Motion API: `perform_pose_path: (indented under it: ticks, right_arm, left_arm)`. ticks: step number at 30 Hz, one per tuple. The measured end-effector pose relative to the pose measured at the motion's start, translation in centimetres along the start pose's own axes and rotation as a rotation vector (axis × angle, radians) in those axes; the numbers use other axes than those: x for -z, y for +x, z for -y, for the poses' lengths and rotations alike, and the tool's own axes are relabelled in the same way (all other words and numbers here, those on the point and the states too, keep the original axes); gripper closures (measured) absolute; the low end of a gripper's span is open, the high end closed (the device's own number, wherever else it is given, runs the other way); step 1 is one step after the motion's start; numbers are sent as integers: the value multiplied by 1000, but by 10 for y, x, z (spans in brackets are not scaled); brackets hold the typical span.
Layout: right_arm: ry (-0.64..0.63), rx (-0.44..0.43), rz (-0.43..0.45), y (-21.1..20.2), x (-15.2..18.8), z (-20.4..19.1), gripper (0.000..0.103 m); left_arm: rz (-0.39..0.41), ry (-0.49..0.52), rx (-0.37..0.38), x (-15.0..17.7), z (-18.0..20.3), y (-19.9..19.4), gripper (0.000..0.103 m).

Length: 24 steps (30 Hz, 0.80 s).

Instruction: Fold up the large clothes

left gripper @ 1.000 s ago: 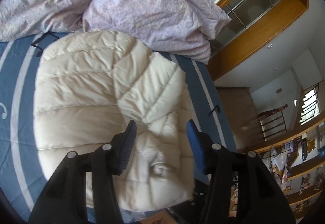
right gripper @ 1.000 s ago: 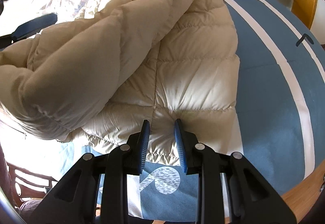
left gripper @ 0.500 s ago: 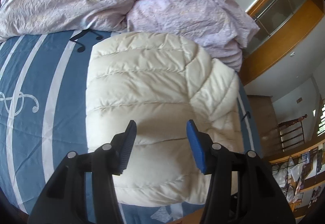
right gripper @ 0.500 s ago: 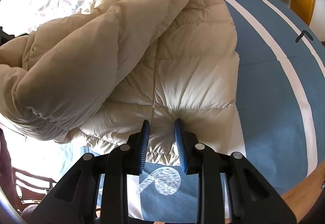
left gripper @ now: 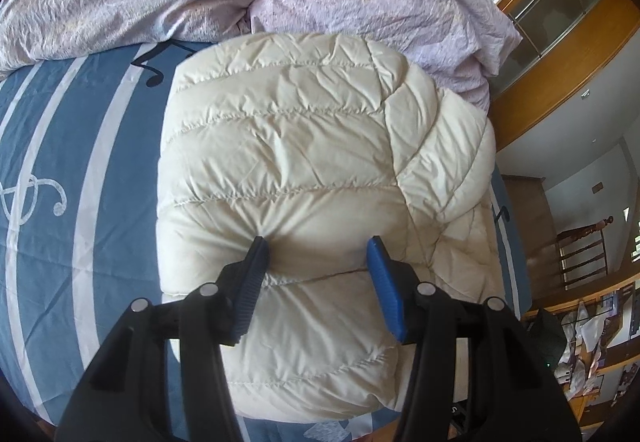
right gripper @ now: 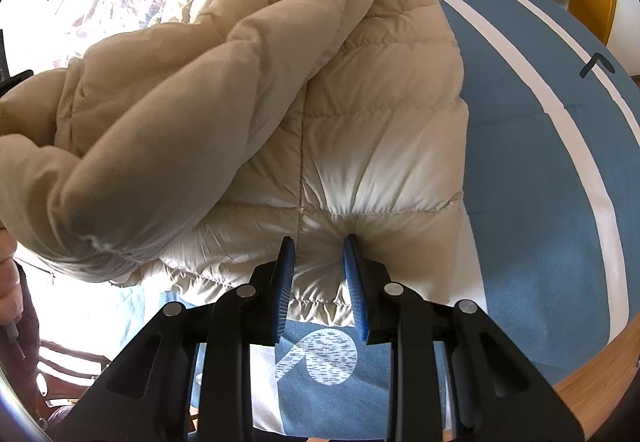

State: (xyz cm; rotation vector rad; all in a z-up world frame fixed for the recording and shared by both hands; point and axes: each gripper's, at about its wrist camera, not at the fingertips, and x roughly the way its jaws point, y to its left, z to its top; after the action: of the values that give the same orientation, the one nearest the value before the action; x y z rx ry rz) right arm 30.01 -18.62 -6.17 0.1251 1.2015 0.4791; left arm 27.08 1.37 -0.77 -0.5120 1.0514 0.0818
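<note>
Jacket (left gripper: 304,169) is on the blue striped bedspread (left gripper: 80,201), mid-fold by the look of it: my right gripper (right gripper: 318,242) pinches its hem, my left gripper (left gripper: 316,246) is spread wide, tips pressing the puffy top. Next I'd guess the left needs to grab an edge.

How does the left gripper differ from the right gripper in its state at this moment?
The left gripper is open wide, while the right gripper is nearly shut. The left gripper presses its tips down onto the top of the folded cream down jacket, holding nothing; the right gripper pinches the jacket near its hem, and the fabric puckers between its jaws. Both have black bodies with blue finger pads and work over the blue striped bedcover.
</note>
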Motion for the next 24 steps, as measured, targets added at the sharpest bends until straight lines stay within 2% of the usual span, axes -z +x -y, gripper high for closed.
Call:
perform_pose_path:
  ticks: [6, 14, 24]
  right_arm:
    - [7, -7, 1, -2, 1, 7, 76]
    - [-1, -4, 2, -2, 1, 9, 76]
    - [-3, 0, 6, -3, 4, 11, 76]
  left_arm:
    - [-26, -1, -3, 3, 5, 14, 51]
    - [-28, 80, -59, 6, 26, 26, 47]
    - [-46, 138, -78, 8, 39, 41, 47]
